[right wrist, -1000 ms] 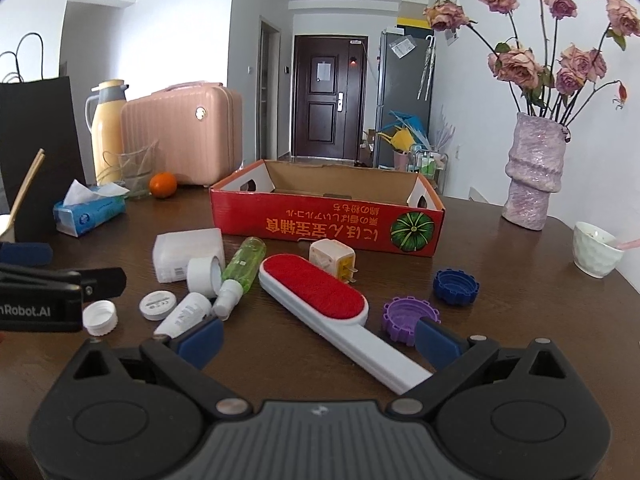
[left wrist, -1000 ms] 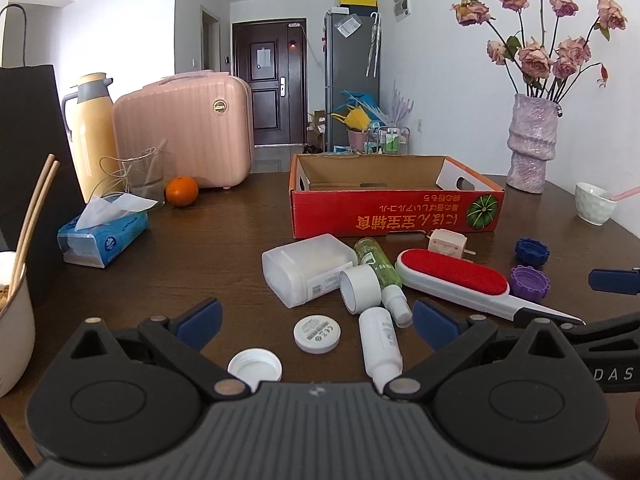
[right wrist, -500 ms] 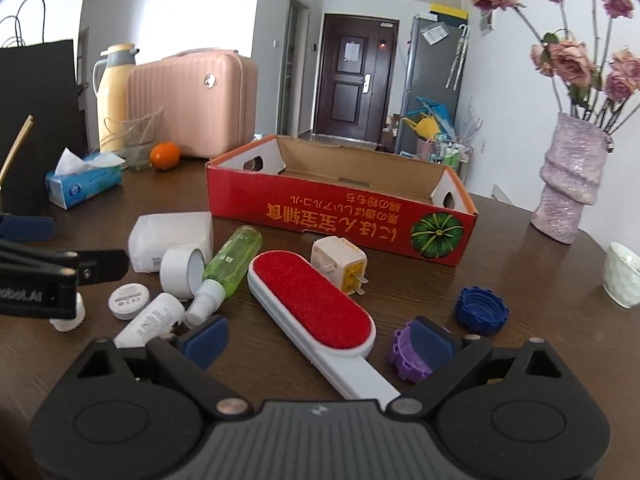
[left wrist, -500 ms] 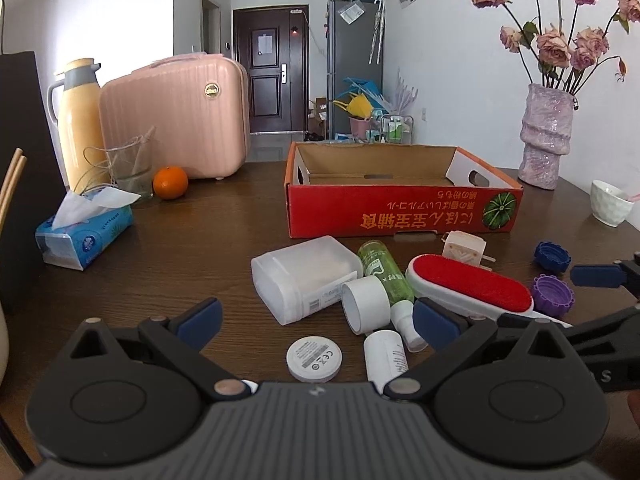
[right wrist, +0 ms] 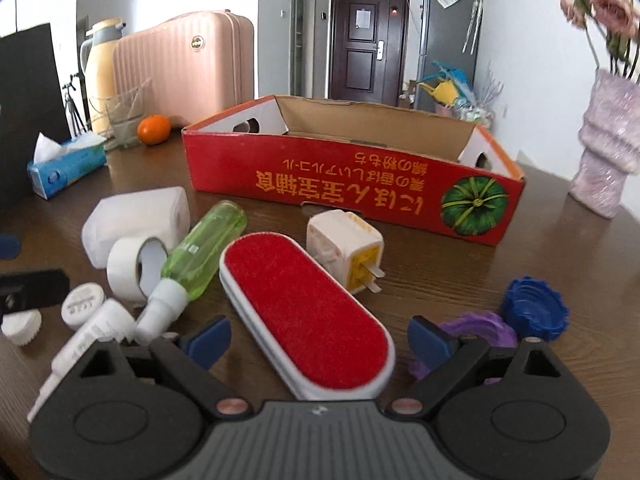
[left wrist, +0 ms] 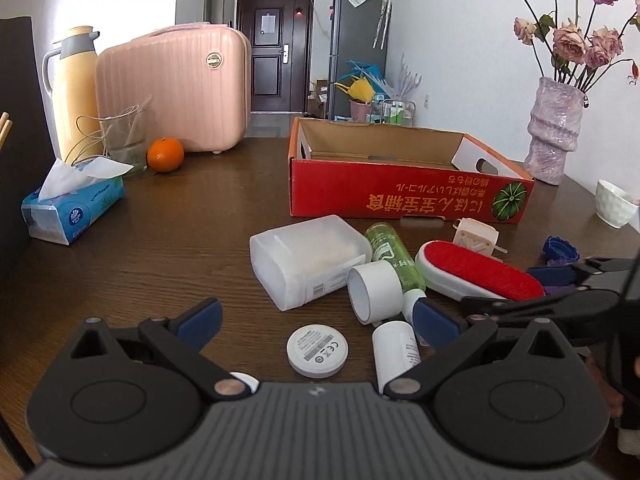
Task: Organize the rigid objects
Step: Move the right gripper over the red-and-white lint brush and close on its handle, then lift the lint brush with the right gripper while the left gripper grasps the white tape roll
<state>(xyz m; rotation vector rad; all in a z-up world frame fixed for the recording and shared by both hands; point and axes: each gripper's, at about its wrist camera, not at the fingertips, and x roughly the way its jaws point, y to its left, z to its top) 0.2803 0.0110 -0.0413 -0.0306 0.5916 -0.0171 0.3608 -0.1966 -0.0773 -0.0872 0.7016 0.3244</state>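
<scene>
A red-faced lint brush (right wrist: pixel 304 312) lies on the brown table, its head between the jaws of my right gripper (right wrist: pixel 320 338). The jaws are closing, and the pads stand clear of the brush on both sides. Around it lie a green spray bottle (right wrist: pixel 204 252), a white plug adapter (right wrist: pixel 348 252), a tape roll (right wrist: pixel 128 268), a purple cap (right wrist: pixel 480 328) and a blue cap (right wrist: pixel 534 308). The empty red cardboard box (right wrist: pixel 340 184) stands behind. My left gripper (left wrist: pixel 318 318) is open above a round white disc (left wrist: pixel 317 351), beside a white tube (left wrist: pixel 394 350).
A translucent white case (left wrist: pixel 304 256) lies left of the bottle. Further back stand a pink suitcase (left wrist: pixel 176 88), a yellow thermos (left wrist: pixel 74 88), an orange (left wrist: pixel 165 155) and a tissue pack (left wrist: pixel 74 210). A vase (left wrist: pixel 554 136) and a white cup (left wrist: pixel 614 208) sit at the right.
My right gripper has moved forward and down over the lint brush, and its jaws have narrowed around the head. My left gripper has come a little closer to the disc and tube.
</scene>
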